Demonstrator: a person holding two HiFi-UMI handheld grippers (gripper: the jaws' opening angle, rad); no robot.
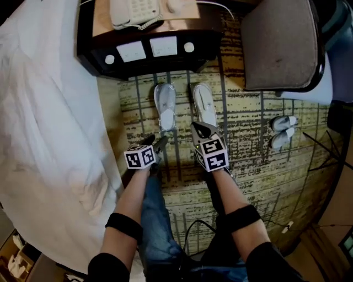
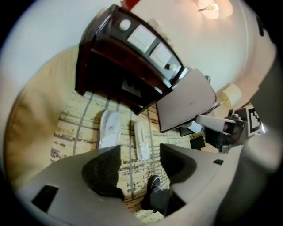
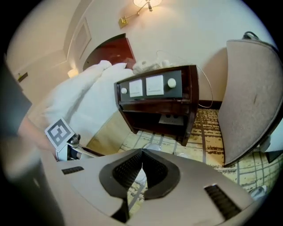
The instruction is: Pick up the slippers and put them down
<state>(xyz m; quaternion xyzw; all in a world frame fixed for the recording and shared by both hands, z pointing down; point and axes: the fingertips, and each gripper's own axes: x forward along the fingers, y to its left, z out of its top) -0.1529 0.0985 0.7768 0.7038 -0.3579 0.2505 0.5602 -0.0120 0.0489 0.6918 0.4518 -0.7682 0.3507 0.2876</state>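
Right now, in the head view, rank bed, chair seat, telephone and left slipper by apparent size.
1. bed
2. chair seat
3. telephone and left slipper look alike; the telephone is cut off at the frame edge, so unranked.

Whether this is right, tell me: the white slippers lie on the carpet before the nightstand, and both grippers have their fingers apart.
Not quite: the right gripper has its fingers together, nothing between them, as the right gripper view shows. Only the left gripper has them apart. The slippers do lie on the carpet before the nightstand.
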